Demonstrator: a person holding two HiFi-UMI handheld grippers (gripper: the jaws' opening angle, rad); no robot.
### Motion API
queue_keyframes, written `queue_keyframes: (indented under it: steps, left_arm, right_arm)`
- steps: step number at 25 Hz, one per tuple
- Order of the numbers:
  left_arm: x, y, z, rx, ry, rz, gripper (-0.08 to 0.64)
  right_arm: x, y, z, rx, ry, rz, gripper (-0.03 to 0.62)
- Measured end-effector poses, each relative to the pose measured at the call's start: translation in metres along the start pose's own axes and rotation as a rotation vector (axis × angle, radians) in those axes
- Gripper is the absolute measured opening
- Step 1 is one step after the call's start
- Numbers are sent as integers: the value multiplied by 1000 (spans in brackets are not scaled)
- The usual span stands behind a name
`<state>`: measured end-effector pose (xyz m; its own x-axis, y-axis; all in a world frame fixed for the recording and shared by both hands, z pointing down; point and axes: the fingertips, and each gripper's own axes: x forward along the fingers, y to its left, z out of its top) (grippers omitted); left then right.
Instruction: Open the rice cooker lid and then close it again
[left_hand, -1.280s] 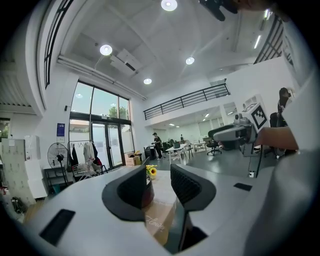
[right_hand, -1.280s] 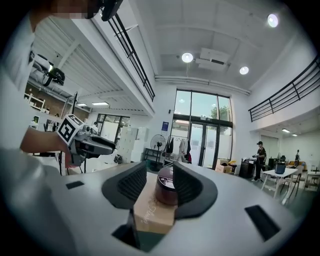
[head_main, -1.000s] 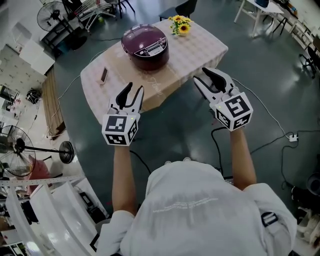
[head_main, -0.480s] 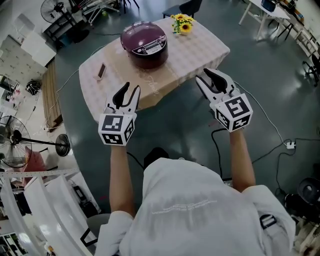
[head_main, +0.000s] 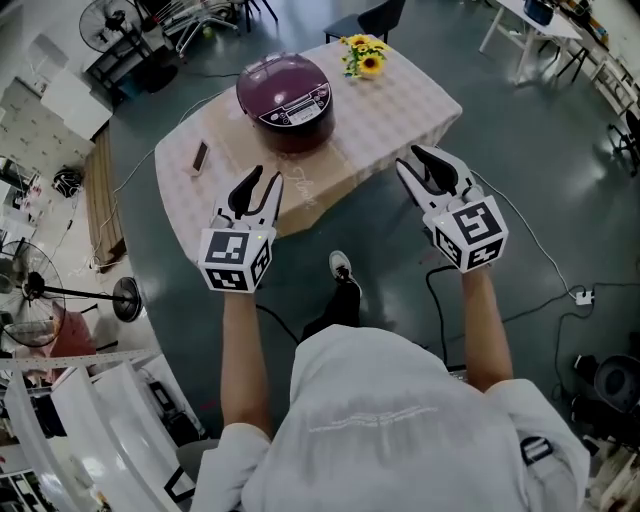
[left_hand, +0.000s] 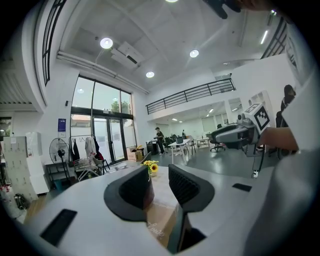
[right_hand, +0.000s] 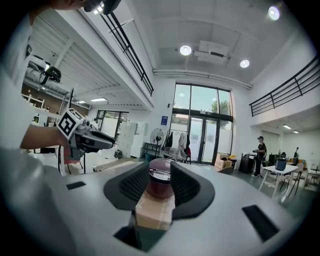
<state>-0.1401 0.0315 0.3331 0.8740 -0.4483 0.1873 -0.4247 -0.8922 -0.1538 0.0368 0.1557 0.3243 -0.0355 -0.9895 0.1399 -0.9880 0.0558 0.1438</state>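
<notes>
Both tools empty, jaws apart and closing: my left gripper (head_main: 267, 180) wide, right gripper (head_main: 410, 160) less so. Rice cooker (head_main: 284, 90), lid down, on table (head_main: 400, 100) ahead of both, well apart; dead ahead of right jaws, left nearer, I judge

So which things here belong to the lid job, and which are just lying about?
Job: rice cooker, lid down; left gripper and right gripper, both jaws closing with nothing between.
Lying about: sunflowers, small dark slab on the table, standing fan.
</notes>
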Motion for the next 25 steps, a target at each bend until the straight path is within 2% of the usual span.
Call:
queue_keyframes:
  steps: [7, 13, 17, 25]
  left_arm:
    - [62, 28, 9, -11, -29, -2, 141]
    - [114, 52, 24, -15, -49, -32, 141]
    - [146, 82, 31, -28, -62, -11, 127]
    - [212, 123, 17, -59, -16, -14, 123]
  right_arm:
    - [37, -42, 1, -39, 16, -18, 143]
    - [82, -75, 11, -48, 24, -13, 138]
    - [115, -93, 14, -52, 30, -8, 135]
    - [186, -116, 13, -67, 73, 24, 132]
